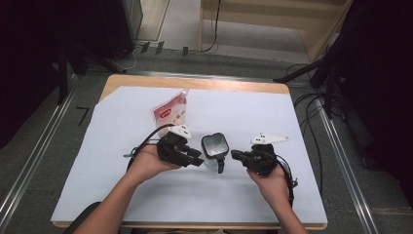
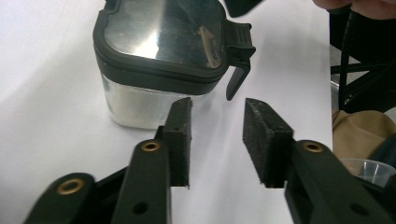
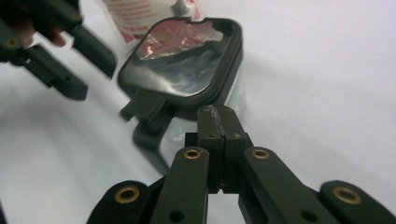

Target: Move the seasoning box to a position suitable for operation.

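High view: jar (image 1: 214, 146) lid's on, latch undone; left hand-held gripper (image 1: 195, 159) gapes, right hand-held gripper (image 1: 235, 155) is pinched closed on nothing.

Left gripper (image 2: 217, 140) jaws apart, right gripper (image 3: 218, 116) closed

The print on the red-and-white pouch (image 1: 171, 112) is too small to read from the high view, and in the right gripper view the top edge cuts it off. The jar (image 2: 159, 56) loses its far corner at the left gripper view's top edge. A clear cup (image 2: 369, 167) at the right edge is half cut off.
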Tool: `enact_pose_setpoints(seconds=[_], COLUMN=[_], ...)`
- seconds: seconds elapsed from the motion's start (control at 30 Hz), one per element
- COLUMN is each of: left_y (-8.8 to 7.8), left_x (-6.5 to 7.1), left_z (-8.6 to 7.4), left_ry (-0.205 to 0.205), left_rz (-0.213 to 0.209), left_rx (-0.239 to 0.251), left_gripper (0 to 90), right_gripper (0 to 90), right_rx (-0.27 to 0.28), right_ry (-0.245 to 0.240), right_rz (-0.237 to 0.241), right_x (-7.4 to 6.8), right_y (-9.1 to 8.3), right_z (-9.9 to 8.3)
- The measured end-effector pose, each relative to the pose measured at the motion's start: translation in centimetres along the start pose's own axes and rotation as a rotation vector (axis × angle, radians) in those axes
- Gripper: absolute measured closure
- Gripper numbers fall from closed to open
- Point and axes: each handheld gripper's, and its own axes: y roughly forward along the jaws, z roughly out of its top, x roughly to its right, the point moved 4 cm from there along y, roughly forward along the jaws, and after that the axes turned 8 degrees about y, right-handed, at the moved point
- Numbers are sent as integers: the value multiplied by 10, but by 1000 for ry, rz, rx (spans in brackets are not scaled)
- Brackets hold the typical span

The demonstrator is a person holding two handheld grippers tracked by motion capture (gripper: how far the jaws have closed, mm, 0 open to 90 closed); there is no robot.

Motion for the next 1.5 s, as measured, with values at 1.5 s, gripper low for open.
enact_pose_setpoints(seconds=[1.5], left_y=[-8], left_x=[-12], left_z=[-1], left_ry=[-14], left_rz=[48], left_rx=[26], left_gripper=[411], right_gripper=[900], right_rx=[-57], right_ry=[-24], right_rz=[31], right_x=[-51], right_y=[37], right_z=[-35])
